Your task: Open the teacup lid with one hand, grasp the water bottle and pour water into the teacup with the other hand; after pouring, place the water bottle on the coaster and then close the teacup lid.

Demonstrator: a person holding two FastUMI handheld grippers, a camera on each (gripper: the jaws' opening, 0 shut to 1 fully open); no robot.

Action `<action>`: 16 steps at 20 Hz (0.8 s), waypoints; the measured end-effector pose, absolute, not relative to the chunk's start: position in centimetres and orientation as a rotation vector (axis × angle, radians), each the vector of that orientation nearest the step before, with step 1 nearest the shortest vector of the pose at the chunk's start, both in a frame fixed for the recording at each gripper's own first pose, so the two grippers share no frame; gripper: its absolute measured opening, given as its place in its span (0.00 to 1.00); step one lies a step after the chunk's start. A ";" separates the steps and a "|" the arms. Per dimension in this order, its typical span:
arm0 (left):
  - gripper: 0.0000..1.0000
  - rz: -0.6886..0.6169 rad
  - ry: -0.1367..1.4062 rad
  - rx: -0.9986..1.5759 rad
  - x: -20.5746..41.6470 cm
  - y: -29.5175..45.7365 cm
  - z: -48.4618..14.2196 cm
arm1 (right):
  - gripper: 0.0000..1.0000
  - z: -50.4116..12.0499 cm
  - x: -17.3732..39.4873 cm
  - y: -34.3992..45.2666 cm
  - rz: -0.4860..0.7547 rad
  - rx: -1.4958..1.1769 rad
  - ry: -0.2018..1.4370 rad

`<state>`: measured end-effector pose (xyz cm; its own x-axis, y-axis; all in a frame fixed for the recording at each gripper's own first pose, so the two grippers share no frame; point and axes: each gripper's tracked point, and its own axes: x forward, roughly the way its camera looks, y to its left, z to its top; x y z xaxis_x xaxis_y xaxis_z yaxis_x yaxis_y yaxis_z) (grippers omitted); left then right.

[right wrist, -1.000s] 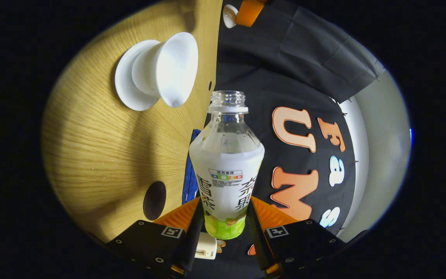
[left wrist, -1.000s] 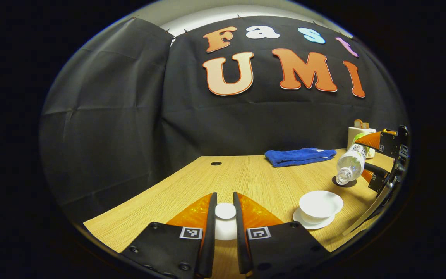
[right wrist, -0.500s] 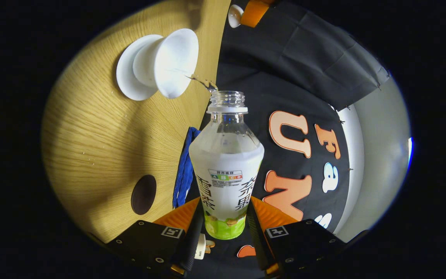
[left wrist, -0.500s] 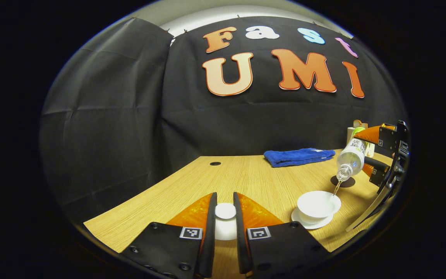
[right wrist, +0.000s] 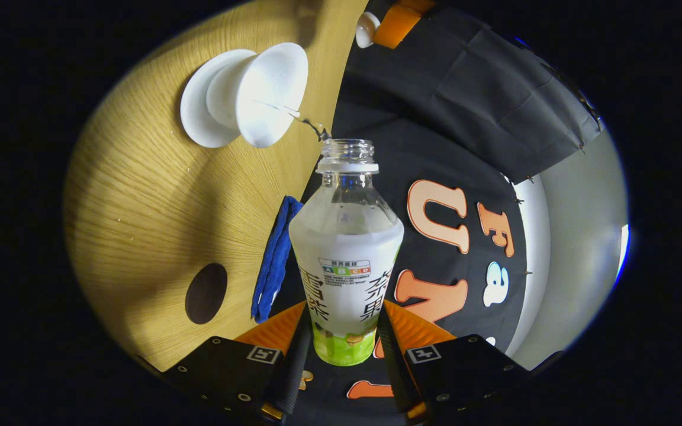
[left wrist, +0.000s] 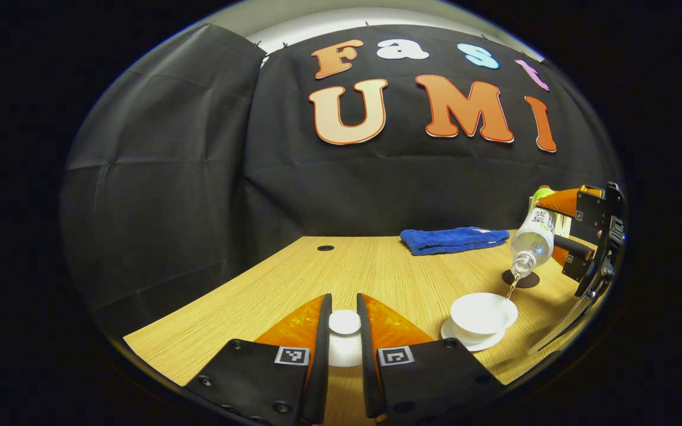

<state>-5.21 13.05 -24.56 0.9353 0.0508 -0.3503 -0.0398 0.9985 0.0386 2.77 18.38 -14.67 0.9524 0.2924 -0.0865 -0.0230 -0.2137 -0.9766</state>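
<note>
In the left gripper view my left gripper [left wrist: 344, 322] is shut on the white teacup lid [left wrist: 344, 324], held above the near table edge. At the right the open white teacup [left wrist: 483, 309] sits on its saucer [left wrist: 472, 340]. My right gripper [right wrist: 346, 331] is shut on the uncapped water bottle [right wrist: 346, 254], tilted mouth-down over the cup. A thin stream of water [right wrist: 296, 117] runs from its mouth into the teacup [right wrist: 261, 94]. The tilted bottle [left wrist: 531, 241] also hangs above the cup's right rim. The dark round coaster [left wrist: 520, 278] lies just behind the cup.
A folded blue towel [left wrist: 453, 239] lies at the back of the wooden table [left wrist: 376, 272]. A dark round hole [left wrist: 325, 248] is in the tabletop at the back left. The coaster [right wrist: 206, 293] and towel [right wrist: 273, 260] lie near the bottle in the right gripper view.
The bottle has tipped further and risen a little; a stream now runs into the cup where none flowed a second ago. The left gripper with the lid has stayed put.
</note>
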 end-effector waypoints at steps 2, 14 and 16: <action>0.28 0.047 0.360 0.033 -5.0 13.1 -24.6 | 0.63 -14.6 3.0 18.3 0.294 -1.773 -0.207; 0.28 0.041 0.355 0.043 -4.9 12.7 -24.0 | 0.63 -12.3 4.0 18.8 0.286 -1.834 -0.300; 0.28 0.039 0.354 0.036 -4.9 12.7 -23.9 | 0.63 -11.6 4.5 18.7 0.284 -1.857 -0.330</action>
<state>-4.91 12.69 -23.93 0.9374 0.0441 -0.3454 -0.0316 0.9986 0.0419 4.53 18.69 -11.59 0.9306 0.3647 -0.0296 0.0834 -0.2902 -0.9533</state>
